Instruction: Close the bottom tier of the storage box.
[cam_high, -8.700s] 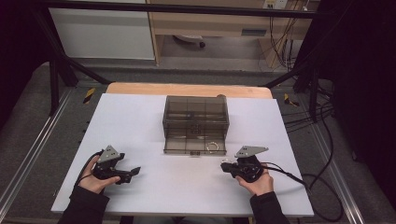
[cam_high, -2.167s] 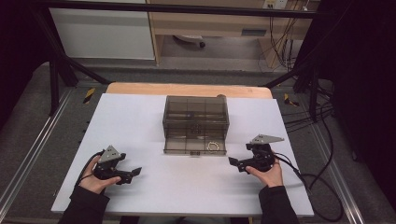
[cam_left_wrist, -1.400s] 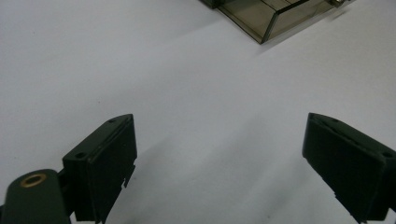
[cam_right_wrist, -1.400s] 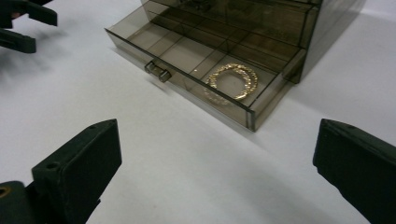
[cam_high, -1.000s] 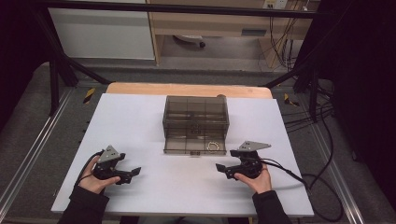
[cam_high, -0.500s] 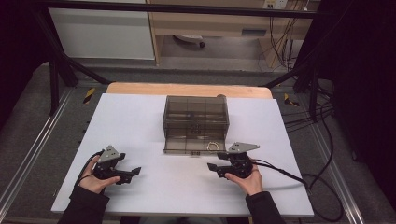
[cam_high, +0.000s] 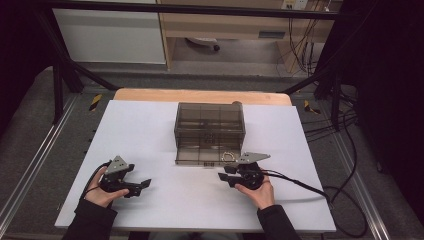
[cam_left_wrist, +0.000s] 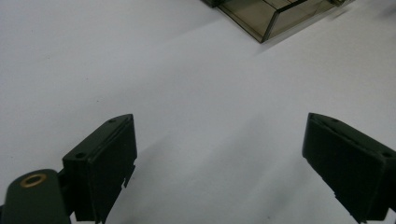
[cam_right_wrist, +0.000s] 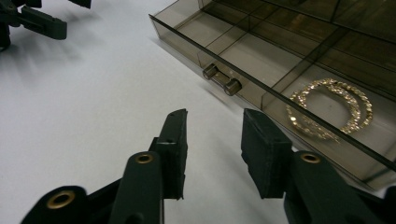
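A smoky clear drawer box (cam_high: 210, 122) stands mid-table, its bottom drawer (cam_high: 200, 159) pulled out toward me. A gold bracelet (cam_high: 229, 157) (cam_right_wrist: 334, 108) lies in the drawer's right compartment. My right gripper (cam_high: 223, 178) (cam_right_wrist: 215, 135) rests on the table just in front of the drawer, a short way below the small clear handle (cam_right_wrist: 222, 80). Its jaws have just been closing and stand narrow, open, with nothing between them. My left gripper (cam_high: 145, 185) (cam_left_wrist: 219, 154) lies at the front left, wide open over bare table, far from the drawer's corner (cam_left_wrist: 275, 14).
The white table top (cam_high: 150, 130) has free room to the left and right of the box. A black cable (cam_high: 310, 186) trails right from my right gripper. My left gripper (cam_right_wrist: 32, 18) lies far off in the right gripper view.
My right gripper has slid left along the drawer's front toward the handle, and its jaws have narrowed. The left gripper has kept still.
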